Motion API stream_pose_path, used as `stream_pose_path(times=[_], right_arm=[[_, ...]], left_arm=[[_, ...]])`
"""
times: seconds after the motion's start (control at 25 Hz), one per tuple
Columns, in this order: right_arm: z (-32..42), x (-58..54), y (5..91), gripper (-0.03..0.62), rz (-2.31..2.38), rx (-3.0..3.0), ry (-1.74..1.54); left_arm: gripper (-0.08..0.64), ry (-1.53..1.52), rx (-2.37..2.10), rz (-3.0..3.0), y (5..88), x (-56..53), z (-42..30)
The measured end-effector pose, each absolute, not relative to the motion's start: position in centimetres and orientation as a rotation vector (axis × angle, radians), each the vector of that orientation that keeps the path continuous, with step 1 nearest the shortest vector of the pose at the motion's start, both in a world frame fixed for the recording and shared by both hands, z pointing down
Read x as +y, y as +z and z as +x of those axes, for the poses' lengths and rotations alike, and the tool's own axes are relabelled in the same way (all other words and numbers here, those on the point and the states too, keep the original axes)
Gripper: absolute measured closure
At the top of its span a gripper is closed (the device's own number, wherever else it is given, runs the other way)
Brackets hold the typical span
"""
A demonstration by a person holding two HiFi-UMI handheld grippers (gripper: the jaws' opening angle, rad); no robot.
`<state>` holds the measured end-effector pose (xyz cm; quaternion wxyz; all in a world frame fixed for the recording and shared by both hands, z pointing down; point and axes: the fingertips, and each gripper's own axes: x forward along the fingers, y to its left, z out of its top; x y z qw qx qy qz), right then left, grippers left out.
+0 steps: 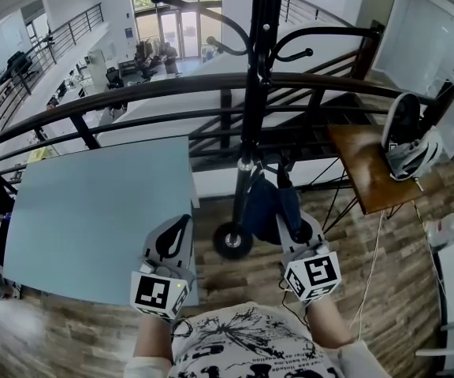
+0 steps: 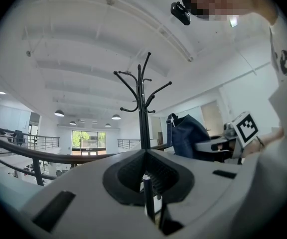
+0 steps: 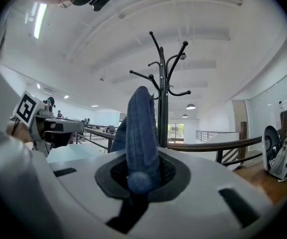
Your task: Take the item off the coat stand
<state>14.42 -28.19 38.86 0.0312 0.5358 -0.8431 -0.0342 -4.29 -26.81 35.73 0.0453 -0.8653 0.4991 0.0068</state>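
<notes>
2 tongs held low before my torso, pointing toward coat stand (image 1: 257, 69). My right tongs (image 3: 141, 176) pinch fabric of blue bag (image 1: 266, 201), which hangs off hooks, beside pole. My left tongs (image 2: 146, 176) pressed together, empty. Bag's bottom hidden; pole contact unclear.

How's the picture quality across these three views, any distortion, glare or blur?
Head view: strong fisheye, the railing bows; even daylight. Left gripper view: black round vignette, mosaic patch at top, coat stand sharp. Right gripper view: bag close up looks soft; ceiling light glares top left.
</notes>
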Motion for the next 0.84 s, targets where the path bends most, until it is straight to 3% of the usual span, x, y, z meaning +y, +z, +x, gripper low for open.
stream_pose_path(times=[0.84], right_arm=[[14.1, -28.1, 37.3, 0.571, 1.639, -2.631, -0.155]], left_arm=[[0.555, -0.034, 1.488, -2.643, 36.3, -27.4, -3.2]])
